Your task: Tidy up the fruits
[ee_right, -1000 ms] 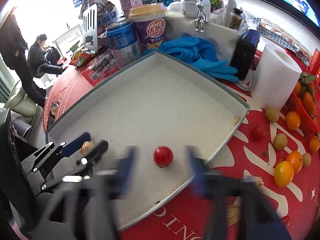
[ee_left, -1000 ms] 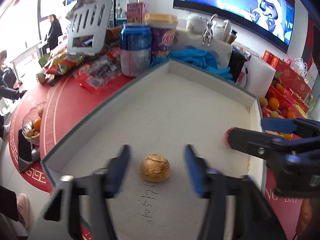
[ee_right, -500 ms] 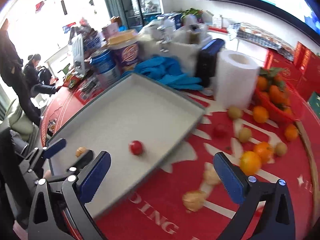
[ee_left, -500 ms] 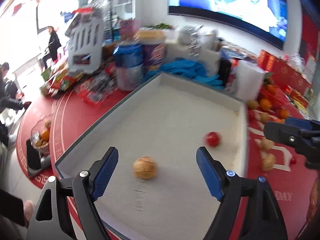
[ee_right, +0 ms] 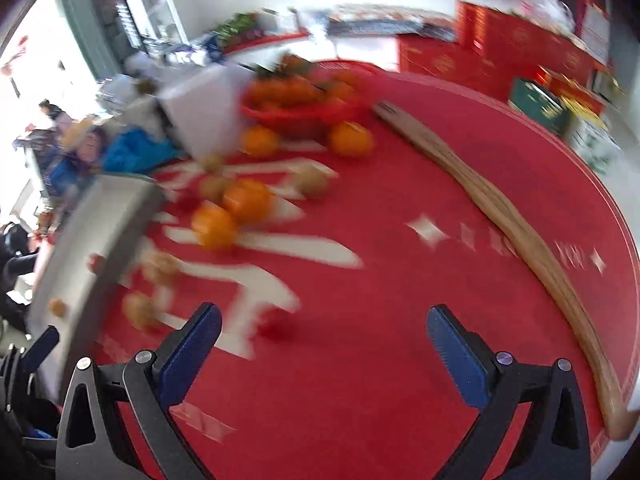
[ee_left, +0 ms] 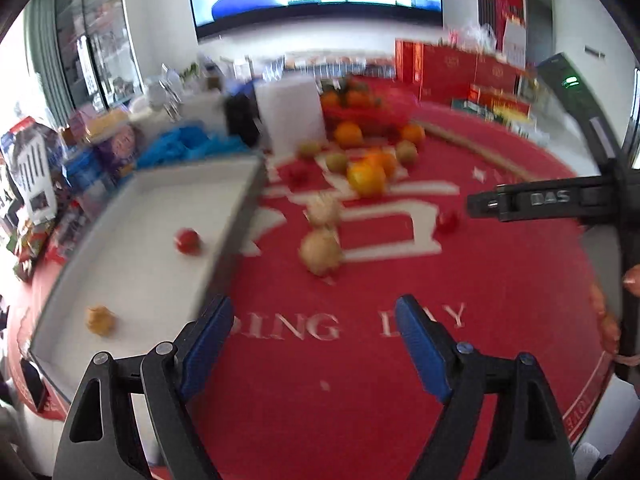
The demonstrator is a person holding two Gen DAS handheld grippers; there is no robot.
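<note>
Left claw point(ee_left: 314, 334): yours is released, its jaws just widened with nothing between them, over the red surface point(ee_left: 360, 380) just right of the white tray point(ee_left: 236, 216).
Right claw point(ee_right: 320, 340): spread wide, empty.
Red fruit point(ee_left: 187, 241): inside the tray, near its right wall.
Tan fruit point(ee_left: 100, 320): inside the tray, nearer corner.
Oranges point(ee_left: 366, 178): right of the tray, loose.

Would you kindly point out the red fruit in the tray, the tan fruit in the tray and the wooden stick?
red fruit point(ee_left: 187, 241), left wrist view, its middle
tan fruit point(ee_left: 100, 320), left wrist view, its middle
wooden stick point(ee_right: 516, 222), right wrist view, mid-length
</note>
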